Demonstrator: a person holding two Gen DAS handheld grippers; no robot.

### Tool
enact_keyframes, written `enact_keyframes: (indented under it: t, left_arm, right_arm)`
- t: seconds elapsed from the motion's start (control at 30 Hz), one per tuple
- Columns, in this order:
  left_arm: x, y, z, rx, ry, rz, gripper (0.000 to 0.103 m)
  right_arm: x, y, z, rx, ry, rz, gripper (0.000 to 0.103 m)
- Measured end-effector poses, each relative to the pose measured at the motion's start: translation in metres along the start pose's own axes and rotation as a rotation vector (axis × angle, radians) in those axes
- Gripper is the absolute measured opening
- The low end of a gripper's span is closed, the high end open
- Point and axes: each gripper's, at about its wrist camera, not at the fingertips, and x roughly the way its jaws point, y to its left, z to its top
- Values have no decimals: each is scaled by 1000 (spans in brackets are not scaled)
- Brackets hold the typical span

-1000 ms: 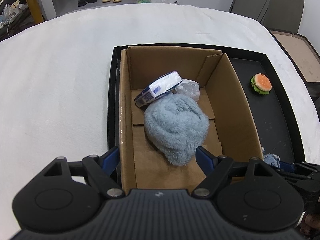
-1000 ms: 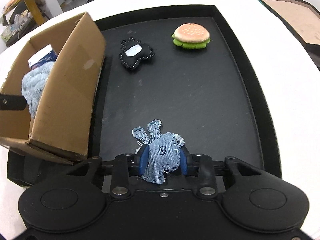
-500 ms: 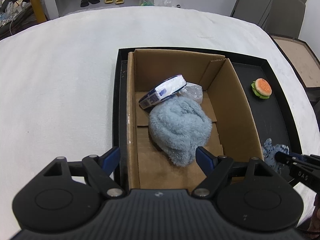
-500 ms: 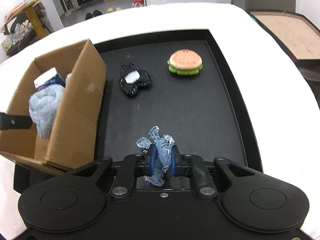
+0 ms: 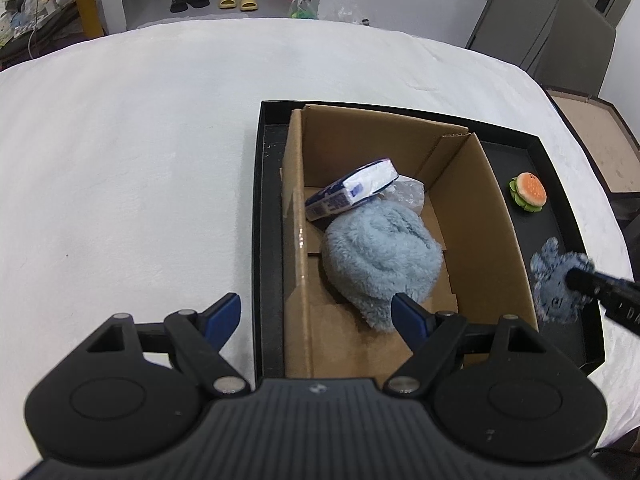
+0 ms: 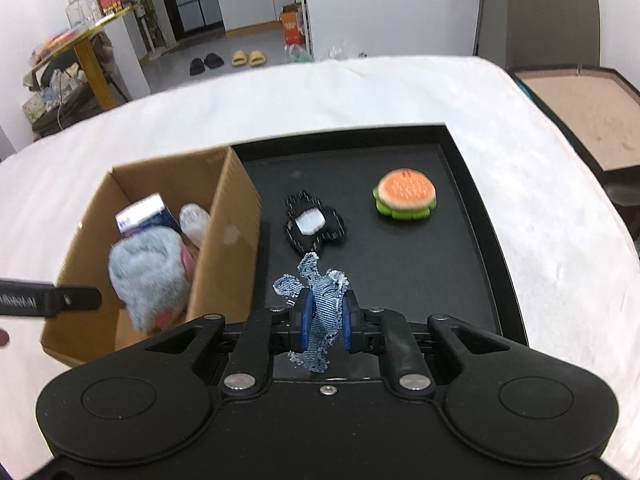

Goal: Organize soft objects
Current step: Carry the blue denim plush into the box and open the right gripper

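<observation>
My right gripper (image 6: 325,316) is shut on a frayed denim toy (image 6: 320,300) and holds it above the black tray (image 6: 460,280); the toy also shows in the left wrist view (image 5: 554,280). A cardboard box (image 5: 472,216) stands in the tray's left part and holds a fluffy blue cloth (image 5: 380,256), a tissue pack (image 5: 352,192) and a clear bag (image 5: 408,196). My left gripper (image 5: 316,316) is open and empty over the box's near left wall. A plush burger (image 6: 404,194) and a black plush (image 6: 314,222) lie on the tray.
The tray sits on a white tablecloth (image 5: 140,160). A brown tray (image 6: 580,120) lies past the table's right edge. Beyond the table are a yellow side table (image 6: 88,40) and slippers (image 6: 248,56) on the floor.
My right gripper has risen and lifted the denim toy off the tray. My left gripper has pulled up and back to the left, still open.
</observation>
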Motion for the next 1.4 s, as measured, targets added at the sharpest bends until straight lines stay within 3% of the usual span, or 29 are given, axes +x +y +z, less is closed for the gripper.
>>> enact_keyframes:
  t: [0.43,0.73,0.83,1.03,1.13,1.3,1.4]
  left_arm:
    - [-11,8,-2,-10,-42,-23,81]
    - [-11,13,-3,-28,-74,-38,72]
    - [-10,14,-4,-31,-75,-50,65]
    - [-5,19,-6,-65,-67,-71,33]
    - [-4,21,-6,-80,-63,-85,24]
    - [-2,21,-7,-83,-64,-91,18]
    - [-2,23,-7,-91,-64,-90,16]
  right_arm:
    - [-18,35,35,-38,-96,33,15]
    - [-13,64,44,-92,-111,60,15]
    - [-9,71,47,-106,-110,66,16]
    - [-6,81,51,-122,-118,72,16]
    - [-4,83,53,-106,-112,95,17]
    - [1,93,54,-132,-130,83,21]
    - [5,93,50,-132,-110,82,31]
